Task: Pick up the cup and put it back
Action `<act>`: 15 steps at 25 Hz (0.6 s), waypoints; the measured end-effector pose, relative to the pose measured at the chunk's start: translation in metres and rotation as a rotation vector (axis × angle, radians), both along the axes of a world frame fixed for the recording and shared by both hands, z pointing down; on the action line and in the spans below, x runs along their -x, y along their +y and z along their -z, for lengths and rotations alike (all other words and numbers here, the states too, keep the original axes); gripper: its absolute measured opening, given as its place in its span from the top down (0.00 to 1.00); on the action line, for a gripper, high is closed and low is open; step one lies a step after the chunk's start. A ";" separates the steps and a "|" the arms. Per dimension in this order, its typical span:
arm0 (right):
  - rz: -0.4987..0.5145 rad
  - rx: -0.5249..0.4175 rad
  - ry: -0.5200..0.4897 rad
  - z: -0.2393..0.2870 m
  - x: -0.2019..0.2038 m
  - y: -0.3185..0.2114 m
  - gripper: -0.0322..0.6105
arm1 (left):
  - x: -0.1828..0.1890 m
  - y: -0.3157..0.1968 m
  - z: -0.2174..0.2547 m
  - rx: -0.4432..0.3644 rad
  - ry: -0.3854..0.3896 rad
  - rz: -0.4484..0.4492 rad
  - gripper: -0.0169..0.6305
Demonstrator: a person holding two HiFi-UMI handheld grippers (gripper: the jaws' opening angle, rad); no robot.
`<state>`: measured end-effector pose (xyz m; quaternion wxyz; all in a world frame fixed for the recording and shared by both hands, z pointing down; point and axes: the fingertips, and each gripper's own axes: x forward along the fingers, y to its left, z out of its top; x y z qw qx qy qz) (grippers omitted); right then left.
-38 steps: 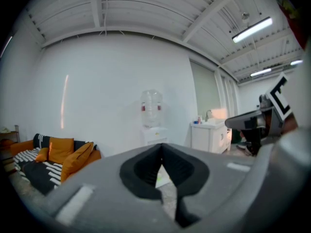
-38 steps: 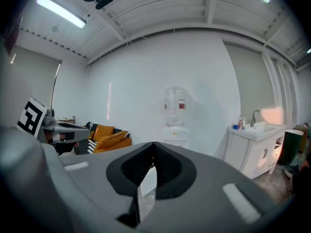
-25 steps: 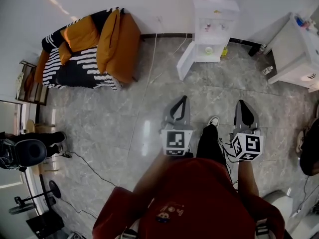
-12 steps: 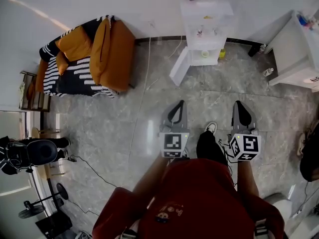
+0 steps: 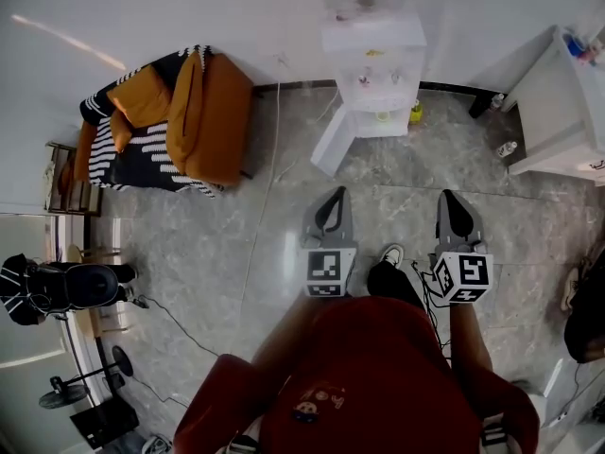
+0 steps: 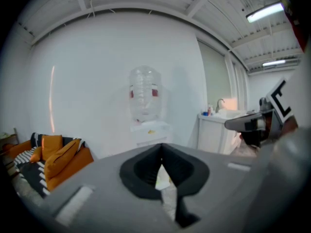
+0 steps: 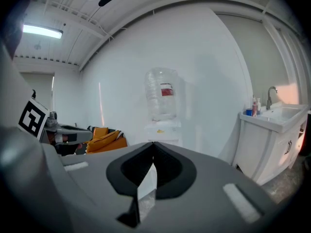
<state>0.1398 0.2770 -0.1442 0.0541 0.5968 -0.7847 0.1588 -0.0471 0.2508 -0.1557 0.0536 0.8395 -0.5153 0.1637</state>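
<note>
Noted left hand-held gripper (image 5: 337, 195) and right hand-held gripper (image 5: 448, 197) shut, empty, with the likely cup (image 5: 382, 115) well ahead in the niche of the water dispenser (image 5: 372, 38) — judged light, thin-walled, crushable; recommend gentle grip across mid-wall.

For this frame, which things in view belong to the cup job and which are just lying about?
Job: left gripper, right gripper, both shut and empty; water dispenser, with a small pale thing on its ledge, maybe the cup.
Lying about: orange sofa, sink cabinet, floor cable.
</note>
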 end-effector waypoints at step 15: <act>0.033 0.012 -0.020 -0.016 -0.028 -0.045 0.95 | -0.030 -0.038 -0.013 0.021 -0.005 0.018 0.97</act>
